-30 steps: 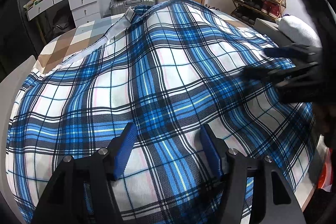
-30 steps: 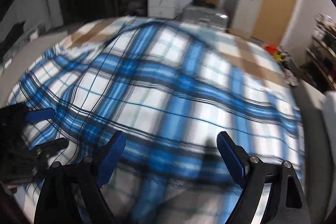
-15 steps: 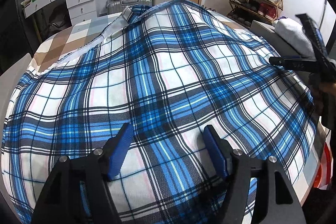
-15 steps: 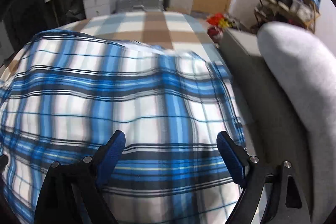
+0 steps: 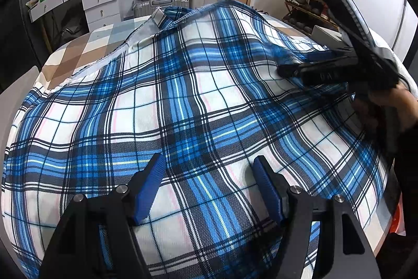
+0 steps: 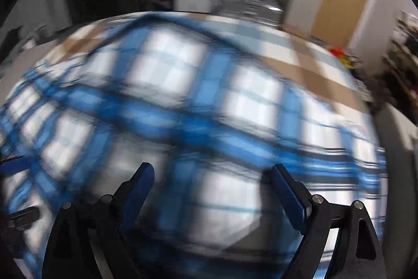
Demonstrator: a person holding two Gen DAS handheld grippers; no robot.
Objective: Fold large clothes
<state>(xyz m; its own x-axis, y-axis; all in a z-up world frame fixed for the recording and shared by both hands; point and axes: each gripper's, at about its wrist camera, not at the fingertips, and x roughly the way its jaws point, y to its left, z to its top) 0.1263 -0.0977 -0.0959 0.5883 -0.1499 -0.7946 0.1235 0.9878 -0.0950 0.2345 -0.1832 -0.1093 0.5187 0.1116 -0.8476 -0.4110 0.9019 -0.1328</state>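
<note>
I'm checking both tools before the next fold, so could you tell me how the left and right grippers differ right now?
The left gripper has its jaws apart at a moderate gap above the plaid cloth; the right gripper stands wider. The left gripper's jaws have just been opening, with nothing pinched between them; the right gripper's view is blurred. Both are open, have blue pads, and hold nothing.

The left tongs [image 5: 210,187] have black angular arms, each tipped with a ribbed blue pad and fastened with round silver screws. The right tongs [image 6: 211,196] are built the same: black frames, blue pads, silver screws. A dark sleeve [image 5: 407,153] covers the person's arm.
</note>
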